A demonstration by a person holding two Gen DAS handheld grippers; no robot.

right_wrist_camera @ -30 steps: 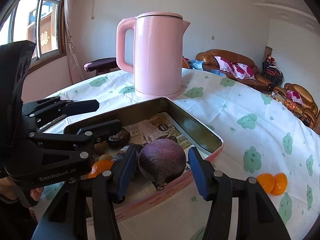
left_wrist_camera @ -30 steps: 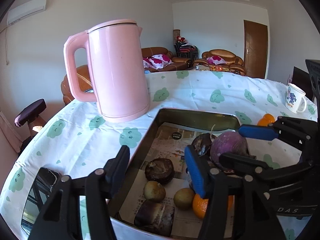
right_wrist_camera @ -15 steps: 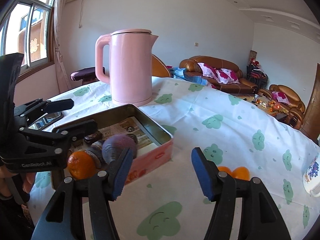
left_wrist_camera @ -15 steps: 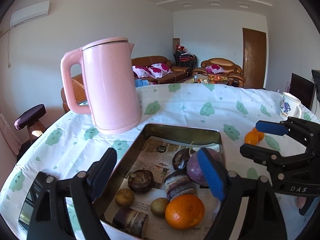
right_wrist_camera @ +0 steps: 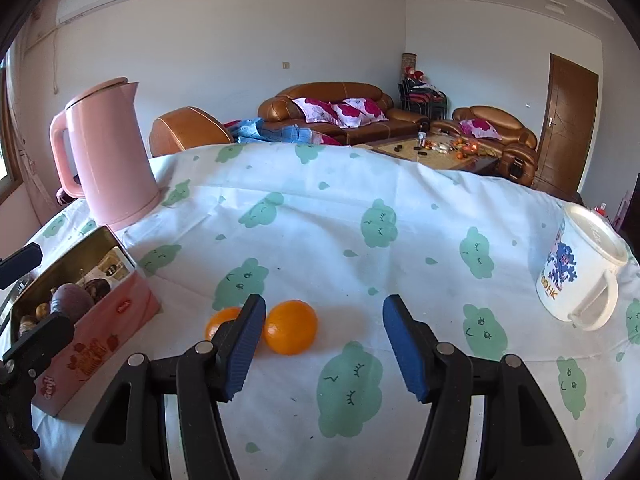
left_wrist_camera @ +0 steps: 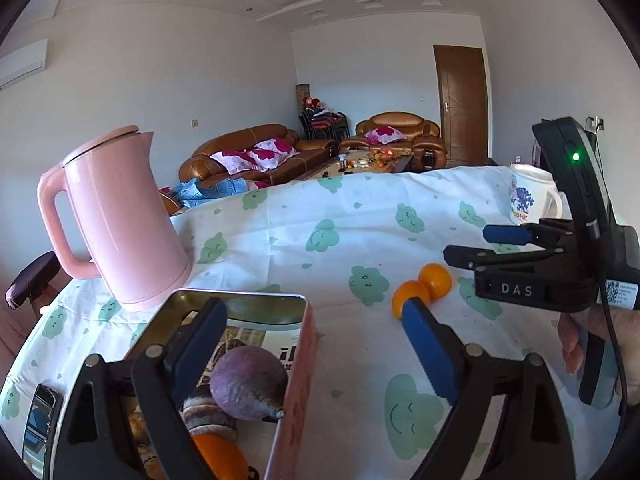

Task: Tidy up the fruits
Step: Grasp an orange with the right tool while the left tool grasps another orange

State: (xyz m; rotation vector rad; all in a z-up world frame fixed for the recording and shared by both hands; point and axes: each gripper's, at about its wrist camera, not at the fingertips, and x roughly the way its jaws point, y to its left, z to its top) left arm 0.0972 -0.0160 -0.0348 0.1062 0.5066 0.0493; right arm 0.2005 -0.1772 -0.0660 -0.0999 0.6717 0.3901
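Count: two oranges (right_wrist_camera: 291, 333) loose on the tablecloth (right_wrist_camera: 320, 224), touching each other mid-table; one more orange (left_wrist_camera: 218, 458) and one purple round fruit (left_wrist_camera: 248, 384) in the pink tin (right_wrist_camera: 90, 344) by the left edge. One kettle (right_wrist_camera: 108, 156), one mug (right_wrist_camera: 580, 276). Your left gripper (left_wrist_camera: 312, 356) has just been opening, jaws spread, nothing between them, tilted down over the tin's right wall. Your right gripper (right_wrist_camera: 322, 346) is also spread and empty, angled down right behind the loose pair.

**Surfaces around my fingers**

My ribbed blue pads (right_wrist_camera: 244, 346) look rubbery and matt. The tin (right_wrist_camera: 90, 334) has shiny metal inside, lined with printed paper. The kettle (right_wrist_camera: 110, 152) is smooth pink plastic; the tablecloth (right_wrist_camera: 320, 232) looks soft and matt; the mug (right_wrist_camera: 580, 276) is glossy.
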